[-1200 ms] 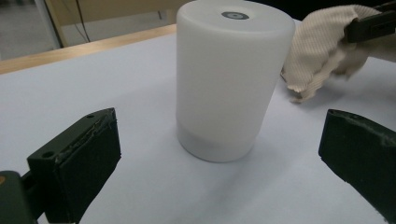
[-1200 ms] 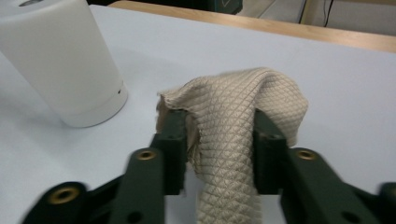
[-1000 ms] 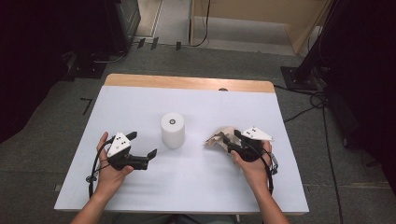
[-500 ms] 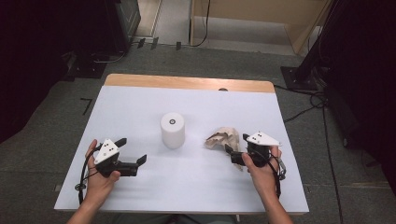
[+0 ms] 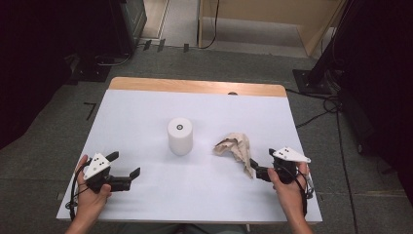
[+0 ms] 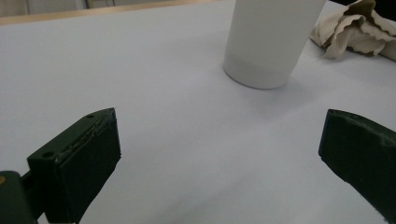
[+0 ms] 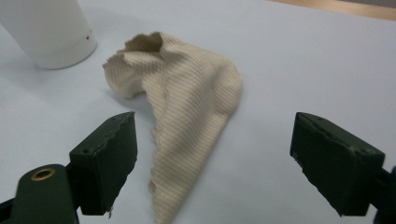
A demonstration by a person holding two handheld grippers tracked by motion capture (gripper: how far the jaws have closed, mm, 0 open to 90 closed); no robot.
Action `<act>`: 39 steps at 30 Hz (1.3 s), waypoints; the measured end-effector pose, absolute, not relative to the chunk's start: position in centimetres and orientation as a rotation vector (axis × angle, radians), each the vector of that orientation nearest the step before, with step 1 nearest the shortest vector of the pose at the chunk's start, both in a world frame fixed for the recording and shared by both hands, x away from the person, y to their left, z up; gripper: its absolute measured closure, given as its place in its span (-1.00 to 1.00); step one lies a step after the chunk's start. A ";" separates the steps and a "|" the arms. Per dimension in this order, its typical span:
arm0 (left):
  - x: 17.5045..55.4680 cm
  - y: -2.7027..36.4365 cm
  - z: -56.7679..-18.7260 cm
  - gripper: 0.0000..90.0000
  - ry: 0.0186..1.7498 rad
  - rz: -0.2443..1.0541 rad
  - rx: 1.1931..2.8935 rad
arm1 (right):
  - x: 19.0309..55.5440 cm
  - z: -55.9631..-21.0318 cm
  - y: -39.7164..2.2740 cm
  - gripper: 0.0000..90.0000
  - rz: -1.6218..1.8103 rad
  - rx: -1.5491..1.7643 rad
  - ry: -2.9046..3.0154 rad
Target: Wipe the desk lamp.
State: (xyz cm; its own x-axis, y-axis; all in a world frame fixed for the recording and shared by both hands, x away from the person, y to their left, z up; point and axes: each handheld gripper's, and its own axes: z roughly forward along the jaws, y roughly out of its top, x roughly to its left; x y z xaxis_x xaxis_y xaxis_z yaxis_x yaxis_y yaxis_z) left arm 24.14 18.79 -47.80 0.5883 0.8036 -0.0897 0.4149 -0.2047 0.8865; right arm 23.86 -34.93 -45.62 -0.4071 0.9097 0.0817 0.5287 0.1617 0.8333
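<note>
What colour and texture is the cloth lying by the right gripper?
The cloth is beige with fine ribbed lines, clearest in the right gripper view.

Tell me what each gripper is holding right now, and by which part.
Nothing is held. The right gripper stands open, the beige cloth lying loose between its jaws; the left gripper is open over bare table.

Black tongs [image 5: 124, 165] — white plates, cables.
</note>
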 end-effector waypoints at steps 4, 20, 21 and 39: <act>23.9 19.8 -48.2 -1.00 1.020 0.494 1.832 | 23.2 -46.0 -36.3 -0.66 1.134 1.392 1.997; 22.6 23.9 -48.8 -1.00 1.114 0.512 1.838 | 20.6 -48.2 -40.7 -0.65 1.046 1.512 1.965; 22.5 24.0 -48.8 -1.00 1.120 0.509 1.841 | 20.5 -48.3 -41.0 -0.65 1.039 1.519 1.960; 23.4 23.7 -49.3 -1.00 1.172 0.419 1.960 | 19.9 -50.1 -43.1 -0.66 0.982 1.614 1.943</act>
